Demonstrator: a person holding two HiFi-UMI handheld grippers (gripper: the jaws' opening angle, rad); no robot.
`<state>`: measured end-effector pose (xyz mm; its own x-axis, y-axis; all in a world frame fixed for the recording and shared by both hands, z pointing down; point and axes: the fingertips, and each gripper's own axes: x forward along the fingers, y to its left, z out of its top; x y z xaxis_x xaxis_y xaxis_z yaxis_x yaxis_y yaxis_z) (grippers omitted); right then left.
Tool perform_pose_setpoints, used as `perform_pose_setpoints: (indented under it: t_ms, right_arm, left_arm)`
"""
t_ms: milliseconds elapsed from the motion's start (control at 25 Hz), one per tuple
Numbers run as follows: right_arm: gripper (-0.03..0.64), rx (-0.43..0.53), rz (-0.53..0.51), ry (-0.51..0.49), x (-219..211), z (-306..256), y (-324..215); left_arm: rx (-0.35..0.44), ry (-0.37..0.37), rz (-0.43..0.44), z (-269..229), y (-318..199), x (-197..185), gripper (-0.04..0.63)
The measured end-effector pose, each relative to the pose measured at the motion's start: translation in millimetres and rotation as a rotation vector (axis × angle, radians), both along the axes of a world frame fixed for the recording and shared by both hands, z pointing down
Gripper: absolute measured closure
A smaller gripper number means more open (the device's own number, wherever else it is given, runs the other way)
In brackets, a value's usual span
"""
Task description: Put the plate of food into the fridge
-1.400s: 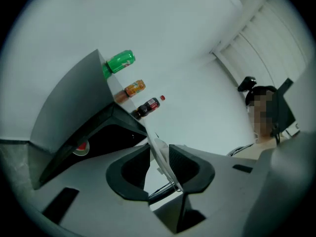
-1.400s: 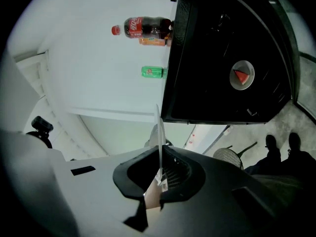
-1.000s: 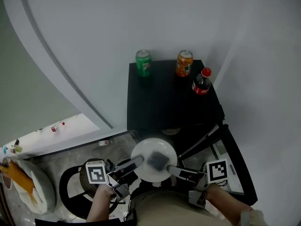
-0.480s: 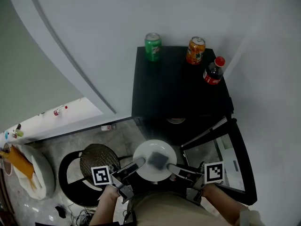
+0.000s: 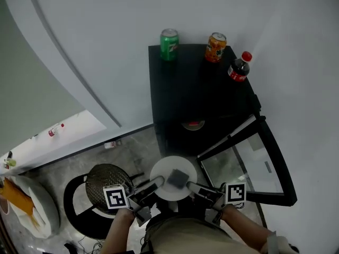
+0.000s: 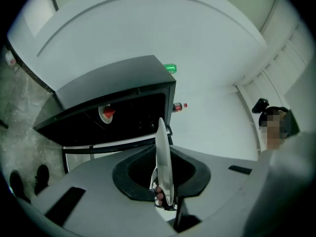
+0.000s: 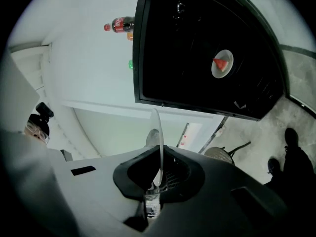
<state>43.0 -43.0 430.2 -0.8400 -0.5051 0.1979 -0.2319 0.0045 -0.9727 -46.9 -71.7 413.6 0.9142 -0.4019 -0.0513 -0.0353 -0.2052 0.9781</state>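
Head view: the plate (image 5: pixel 163 169) with its grey piece of food (image 5: pixel 178 178) sits low in the middle of the frame, outside the fridge (image 5: pixel 196 89). The fridge's door (image 5: pixel 259 165) stands open at lower right. The left gripper (image 5: pixel 158 182) has just been tightening on the plate's left rim, and the right gripper (image 5: pixel 190 186) pinches the right rim. Lifting looks done; sliding the plate onto a shelf and letting go remain.
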Motion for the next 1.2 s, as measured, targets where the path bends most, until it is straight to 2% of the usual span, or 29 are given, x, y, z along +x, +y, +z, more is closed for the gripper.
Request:
perform_pose_setpoints:
  t_ms: [80,160,320,480,600,640,680,760,880,1080,1200]
  right_arm:
    - [0.592,-0.034,0.042,-0.020,-5,6,8]
    - [0.592,-0.047,0.082,-0.043,-8,9,14]
    - [0.592,-0.037,0.128,-0.030,-12,12,25]
    - [0.592,-0.047,0.181,-0.027,-10,17,33]
    - [0.592,-0.048,0.229,-0.023,-3,20,37]
    - [0.592,-0.045,0.245,-0.023,0,22,38]
    - [0.592,-0.043,0.260,-0.024,5,23,38]
    - [0.592,-0.037,0.291,-0.027,13,27,38]
    - [0.592,-0.028,0.316,-0.009,27,36,34]
    - [0.592,-0.034,0.347,-0.009,47,57,20]
    - [0.592,-0.038,0.365,-0.012,59,79,9]
  left_arm:
    - [0.024,-0.017,0.013,5,6,-6,0.548]
    - [0.054,-0.029,0.025,6,11,-10,0.477]
    - [0.121,-0.052,0.045,1,22,-20,0.454]
    - [0.203,-0.092,0.025,-2,30,-39,0.453]
    - [0.282,-0.204,-0.009,8,35,-54,0.456]
    - [0.311,-0.255,-0.015,13,37,-57,0.495]
    - [0.336,-0.306,-0.013,19,39,-58,0.578]
    - [0.376,-0.394,0.003,30,42,-55,0.584]
    - [0.430,-0.487,0.020,41,45,-45,0.584]
    - [0.513,-0.584,0.015,48,38,-20,0.584]
    - [0.530,-0.634,0.026,61,34,-6,0.584]
